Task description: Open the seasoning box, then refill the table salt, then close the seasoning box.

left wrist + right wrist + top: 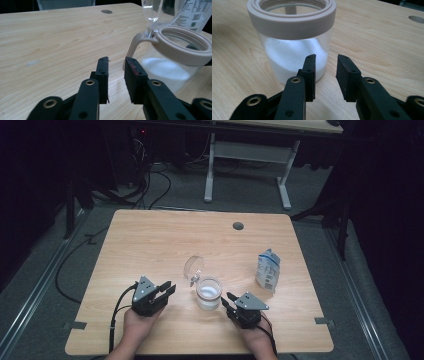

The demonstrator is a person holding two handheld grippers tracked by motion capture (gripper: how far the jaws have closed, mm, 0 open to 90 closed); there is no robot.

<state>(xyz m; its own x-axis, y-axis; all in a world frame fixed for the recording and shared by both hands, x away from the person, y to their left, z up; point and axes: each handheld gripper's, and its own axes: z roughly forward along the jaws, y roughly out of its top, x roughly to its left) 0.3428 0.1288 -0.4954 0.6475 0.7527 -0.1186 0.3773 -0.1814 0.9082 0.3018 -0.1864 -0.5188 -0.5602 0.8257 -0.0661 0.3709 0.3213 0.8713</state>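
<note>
The high view looks forward and down from above the person's side, taking in the whole table [165, 240] from some way off. The left gripper view sits low, close above the tabletop, looking along its jaws at the jar [175, 62] from beside it. The right gripper view looks along its jaws at the same jar, very near. All three views share the jar.

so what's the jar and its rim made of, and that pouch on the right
Jar: clear, glossy, glass or hard plastic; the white powder shows through it. Rim: matte beige, probably plastic or silicone, its hinged clear lid standing open. Pouch: thin printed plastic film, crinkled, standing upright.
</note>
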